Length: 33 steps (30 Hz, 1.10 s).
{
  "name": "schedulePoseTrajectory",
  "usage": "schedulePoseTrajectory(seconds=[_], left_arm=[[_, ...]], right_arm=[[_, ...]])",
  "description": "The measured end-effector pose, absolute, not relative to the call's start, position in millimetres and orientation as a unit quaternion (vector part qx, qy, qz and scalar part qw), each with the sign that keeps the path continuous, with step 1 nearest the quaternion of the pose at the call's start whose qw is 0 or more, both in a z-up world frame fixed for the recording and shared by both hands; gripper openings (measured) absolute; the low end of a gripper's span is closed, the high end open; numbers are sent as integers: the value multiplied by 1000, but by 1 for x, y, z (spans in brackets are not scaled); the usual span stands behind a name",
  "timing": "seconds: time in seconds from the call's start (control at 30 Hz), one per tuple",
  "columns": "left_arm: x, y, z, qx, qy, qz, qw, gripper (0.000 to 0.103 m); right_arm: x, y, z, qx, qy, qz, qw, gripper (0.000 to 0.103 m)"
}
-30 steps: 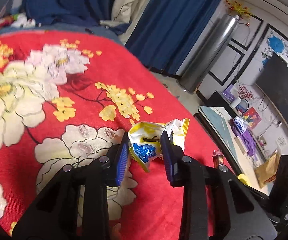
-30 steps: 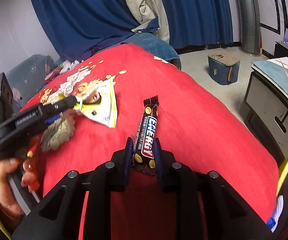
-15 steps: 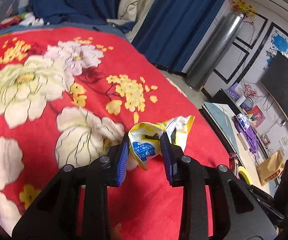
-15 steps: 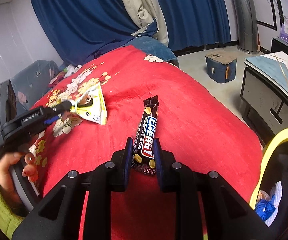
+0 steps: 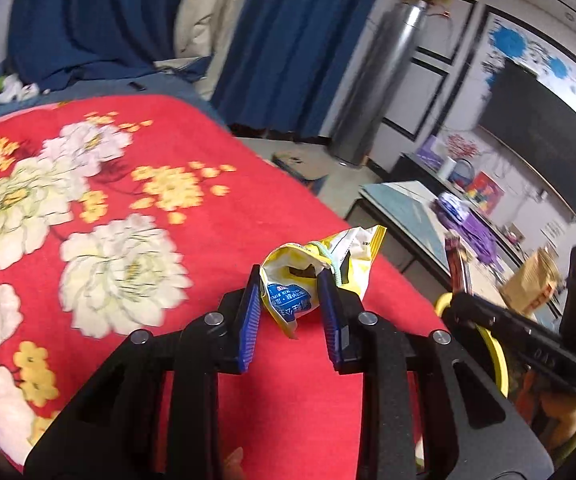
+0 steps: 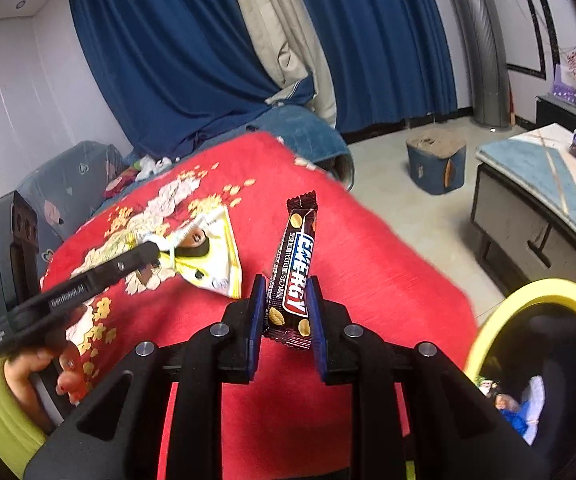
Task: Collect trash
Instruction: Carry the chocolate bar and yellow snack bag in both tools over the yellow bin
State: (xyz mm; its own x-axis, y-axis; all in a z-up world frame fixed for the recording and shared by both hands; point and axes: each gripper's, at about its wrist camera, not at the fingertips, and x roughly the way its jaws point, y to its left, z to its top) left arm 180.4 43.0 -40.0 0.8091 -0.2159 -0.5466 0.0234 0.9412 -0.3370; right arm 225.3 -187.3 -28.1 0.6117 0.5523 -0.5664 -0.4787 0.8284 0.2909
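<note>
My left gripper [image 5: 290, 300] is shut on a crumpled yellow and white snack bag [image 5: 320, 268] and holds it above the red flowered blanket [image 5: 128, 208]; the bag also shows in the right wrist view [image 6: 212, 256]. My right gripper [image 6: 286, 308] is shut on a dark brown "ENERGY" bar wrapper [image 6: 296, 268], lifted above the blanket. A yellow-rimmed trash bin [image 6: 544, 356] with trash inside sits at lower right in the right wrist view; its rim [image 5: 492, 344] shows in the left wrist view.
A low table with a blue top [image 6: 536, 168] stands at right with items on it. A small blue stool [image 6: 436, 164] sits on the floor. Blue curtains [image 6: 192, 52] and a silver column [image 5: 384, 80] stand behind. A TV [image 5: 540, 140] hangs on the wall.
Both grippers have lifted and moved right toward the yellow bin, each still holding its piece of trash. The bin has come further into the right wrist view.
</note>
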Motion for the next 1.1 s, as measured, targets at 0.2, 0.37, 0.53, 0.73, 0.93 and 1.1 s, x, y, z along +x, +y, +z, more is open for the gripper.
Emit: schedulePoseTrajectory(seconds=[0.2,0.37,0.53,0.73,0.93,1.1], left_arm=[[182,9,-33,-137,298,-100,939,21],[181,-20,-28,-122,293,-131,939,21],[182,-50,-26,-107,292,-160,937,21],[184,-93,-29,-82,297,-198,931,21],[181,-122,-34,-65,301,-223,925,21],[178,-140,-35,-51,300,-239,922,21]], right_arm=[[214,-229,-14,58,317,261,910,20],[207,-261,-13,63,312,231,920,20],[201,-294,-18,73,314,201,925,20],[190,-324,-32,68,322,164,930,20],[180,-346,-47,68,331,134,932,20],[174,-365,-56,65,333,108,935,20]])
